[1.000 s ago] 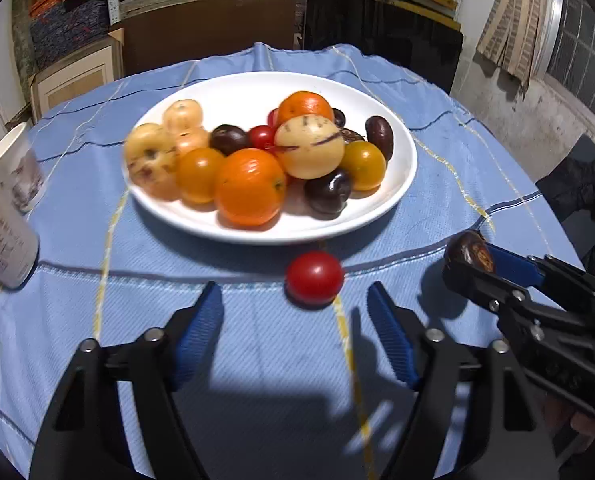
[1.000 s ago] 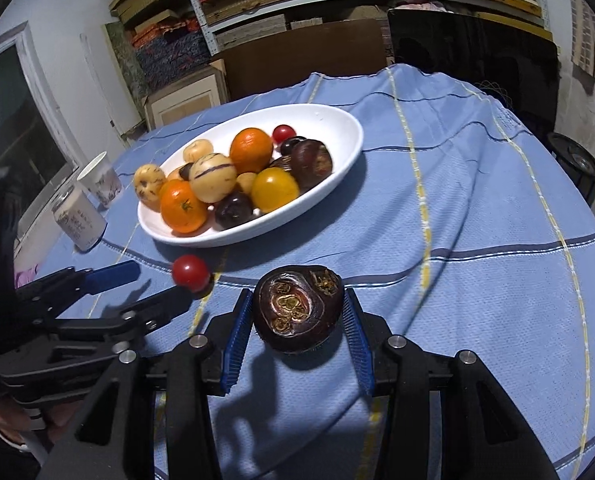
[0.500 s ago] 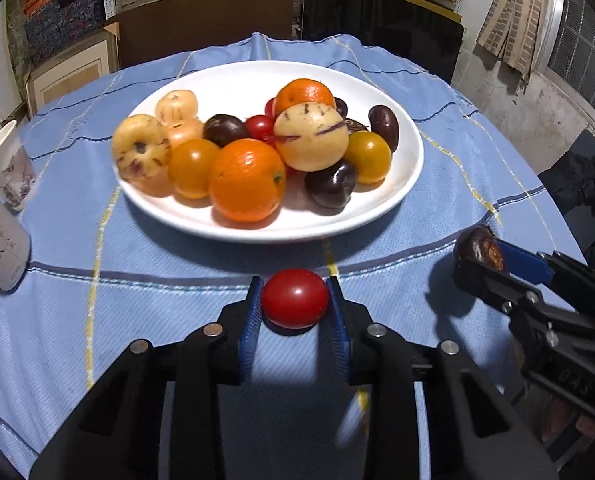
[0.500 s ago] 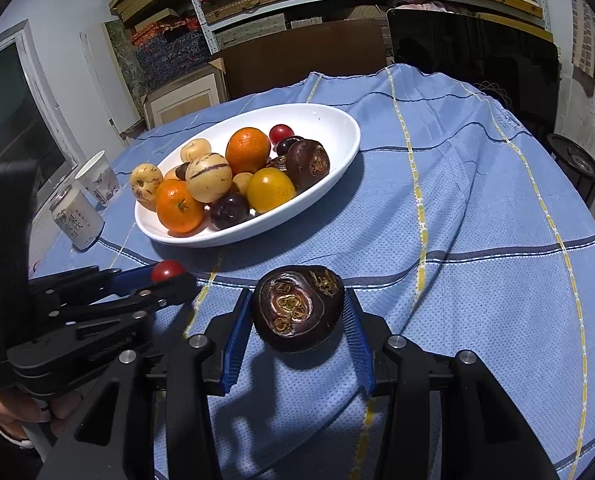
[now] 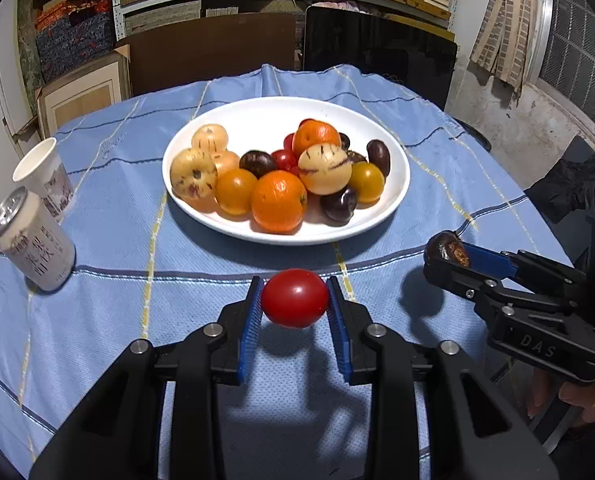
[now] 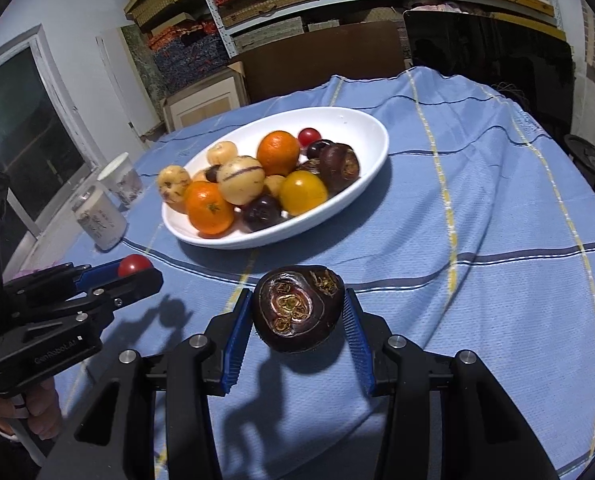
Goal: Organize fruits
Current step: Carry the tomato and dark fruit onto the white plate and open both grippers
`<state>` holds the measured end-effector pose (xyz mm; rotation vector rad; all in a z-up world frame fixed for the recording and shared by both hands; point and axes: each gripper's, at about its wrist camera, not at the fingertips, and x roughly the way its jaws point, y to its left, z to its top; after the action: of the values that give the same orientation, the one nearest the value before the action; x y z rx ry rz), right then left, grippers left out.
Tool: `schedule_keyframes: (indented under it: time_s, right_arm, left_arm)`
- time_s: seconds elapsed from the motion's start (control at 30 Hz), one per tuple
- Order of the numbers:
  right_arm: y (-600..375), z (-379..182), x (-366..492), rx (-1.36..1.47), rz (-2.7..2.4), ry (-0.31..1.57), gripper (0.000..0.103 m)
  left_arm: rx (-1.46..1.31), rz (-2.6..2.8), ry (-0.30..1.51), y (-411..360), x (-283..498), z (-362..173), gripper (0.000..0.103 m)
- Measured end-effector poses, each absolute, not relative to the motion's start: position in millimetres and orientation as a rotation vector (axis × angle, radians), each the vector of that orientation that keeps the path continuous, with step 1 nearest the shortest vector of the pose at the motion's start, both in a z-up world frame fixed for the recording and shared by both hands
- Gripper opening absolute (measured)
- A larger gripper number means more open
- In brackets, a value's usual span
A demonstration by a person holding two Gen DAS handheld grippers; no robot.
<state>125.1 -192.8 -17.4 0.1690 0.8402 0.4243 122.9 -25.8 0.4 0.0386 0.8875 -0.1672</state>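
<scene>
Your left gripper (image 5: 295,306) is clamped on a red cherry tomato (image 5: 295,298), which is lifted clear of the blue tablecloth (image 5: 109,312) with its shadow below it. Your right gripper (image 6: 297,316) is clamped on a dark purple mangosteen (image 6: 297,308), also off the cloth.

Ahead of both grippers sits the white plate (image 5: 393,196) loaded with fruit: two oranges, yellow striped melons, dark plums, small red tomatoes. From the left gripper, the plate's near rim lies just beyond the tomato, with nothing between them. The front orange (image 5: 278,202) and a dark plum (image 5: 339,206) occupy the plate's near side; bare plate remains at its far side.

To the left of the left gripper, a white drink can (image 5: 33,242) and a paper cup (image 5: 45,178) stand just beside each other, well apart from the plate. The can carries printed characters, too blurred to read.

The right gripper body reads "DAS" (image 5: 537,346). The left gripper body's lettering (image 6: 55,354) is too small to read fully.
</scene>
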Motion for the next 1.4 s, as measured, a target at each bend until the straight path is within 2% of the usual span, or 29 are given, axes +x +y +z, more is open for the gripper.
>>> schedule_keyframes:
  time_s: [0.47,1.0,1.07,1.13,1.17,1.4]
  right_arm:
    - [-176.1,34.9,170.5,0.139,0.441,0.78,0.046]
    - [-167.3,19.1,254.8,0.229,0.392,0.812,0.047]
    - [-168.4,14.9,263.8,0.264,0.386,0.831,0.05]
    - [-171.9,13.4,266.5,0.297,0.374,0.831,0.052]
    - [-173.6,13.5,265.6,0.303,0.37,0.831,0.053]
    - [-178.8,24.1,239.6,0.28,0.373,0.788,0.057]
  left_arm:
    - [0.066,-0.169,0.817,-20.3,170.0,47.1,0.031]
    - [0.05,-0.137,0.826,-21.1,275.5,33.5,0.031]
    - [0.047,-0.115,0.843,-22.4,284.2,28.4,0.037]
    - [0.033,-0.072,0.846,-20.5,287.5,25.8,0.061]
    - [0.016,-0.052,0.844,-17.6,287.8,24.9,0.065]
    - [-0.002,-0.04,0.837,-11.8,269.7,25.4,0.069]
